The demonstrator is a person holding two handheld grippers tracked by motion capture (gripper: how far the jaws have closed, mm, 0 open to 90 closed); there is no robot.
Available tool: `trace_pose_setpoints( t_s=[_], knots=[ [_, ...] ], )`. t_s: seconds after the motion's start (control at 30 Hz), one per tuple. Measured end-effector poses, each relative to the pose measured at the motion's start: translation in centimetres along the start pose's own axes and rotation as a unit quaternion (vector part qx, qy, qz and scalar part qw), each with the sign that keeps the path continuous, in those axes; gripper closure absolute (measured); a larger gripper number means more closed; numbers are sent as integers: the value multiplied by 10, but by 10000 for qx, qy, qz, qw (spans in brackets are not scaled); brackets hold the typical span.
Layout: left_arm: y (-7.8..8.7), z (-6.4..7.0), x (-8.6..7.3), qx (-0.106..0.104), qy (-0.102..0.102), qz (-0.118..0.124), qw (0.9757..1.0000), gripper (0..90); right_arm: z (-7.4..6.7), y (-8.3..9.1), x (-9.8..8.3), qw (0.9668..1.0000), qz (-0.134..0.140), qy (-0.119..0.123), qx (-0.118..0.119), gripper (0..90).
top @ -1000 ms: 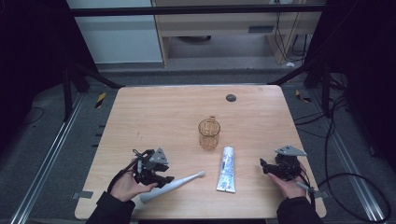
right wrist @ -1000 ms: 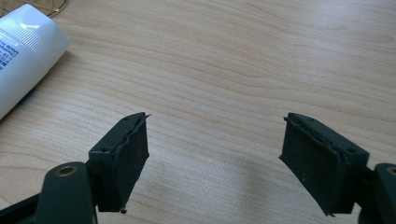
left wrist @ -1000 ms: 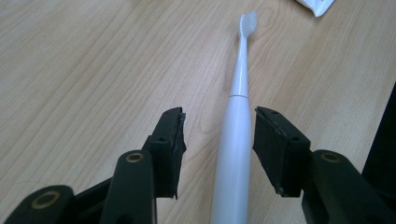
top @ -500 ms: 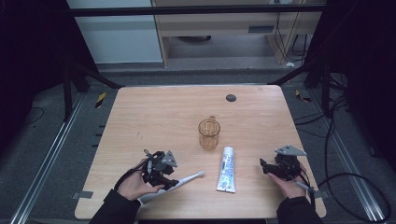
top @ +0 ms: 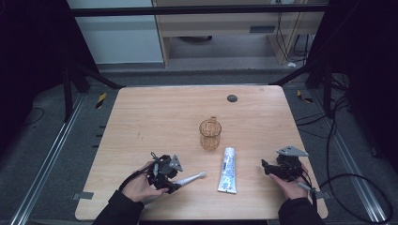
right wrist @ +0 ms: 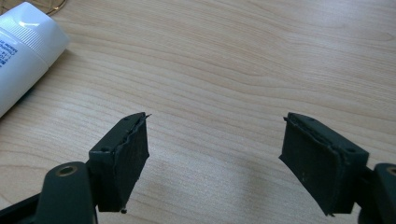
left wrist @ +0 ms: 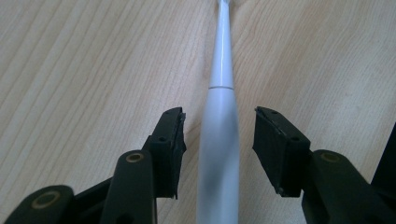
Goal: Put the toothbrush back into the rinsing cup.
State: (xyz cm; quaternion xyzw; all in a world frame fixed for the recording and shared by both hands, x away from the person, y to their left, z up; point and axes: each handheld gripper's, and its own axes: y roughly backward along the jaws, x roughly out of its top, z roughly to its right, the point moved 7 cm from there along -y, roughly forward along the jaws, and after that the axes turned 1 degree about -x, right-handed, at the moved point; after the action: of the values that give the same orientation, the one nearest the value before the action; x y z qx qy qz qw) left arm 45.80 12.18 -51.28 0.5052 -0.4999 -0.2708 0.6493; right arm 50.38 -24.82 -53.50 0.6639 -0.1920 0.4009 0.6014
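Observation:
A white electric toothbrush [top: 190, 178] lies on the wooden table [top: 155, 117] near the front left. My left gripper [top: 174, 185] sits low over its handle, open, with the handle [left wrist: 218, 154] lying between the two jaws and a gap on each side. A white toothpaste tube [top: 228, 169] lies front centre, its cap end [right wrist: 23, 51] at the left of the right gripper view. A clear amber glass mug [top: 210, 133] stands upright just behind the tube. My right gripper [top: 265, 168] rests at the front right, open wide over bare wood [right wrist: 215, 140], pointing toward the tube.
A small dark round disc [top: 232, 98] sits at the far right part of the table. Black metal frame bars and cables surround the table on the floor.
My left gripper has moved right along the table front and come down over the toothbrush handle. The right gripper has stayed where it was.

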Motion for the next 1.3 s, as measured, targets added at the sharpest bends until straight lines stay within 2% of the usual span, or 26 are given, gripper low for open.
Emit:
trace_pose_setpoints(
  t_s=[0.2,0.8,1.3],
  knots=[
    [-7,2,-2,7,-55,-185,9998,522,0,0,0,10000,1,14,-5,231],
    [-17,2,-6,-46,-54,-415,9991,550,-1,0,-1,10000,-43,-3,29,239],
    [-19,-2,-9,-53,56,-424,9991,652,-1,-1,-1,10000,-52,-11,35,241]
  ],
)
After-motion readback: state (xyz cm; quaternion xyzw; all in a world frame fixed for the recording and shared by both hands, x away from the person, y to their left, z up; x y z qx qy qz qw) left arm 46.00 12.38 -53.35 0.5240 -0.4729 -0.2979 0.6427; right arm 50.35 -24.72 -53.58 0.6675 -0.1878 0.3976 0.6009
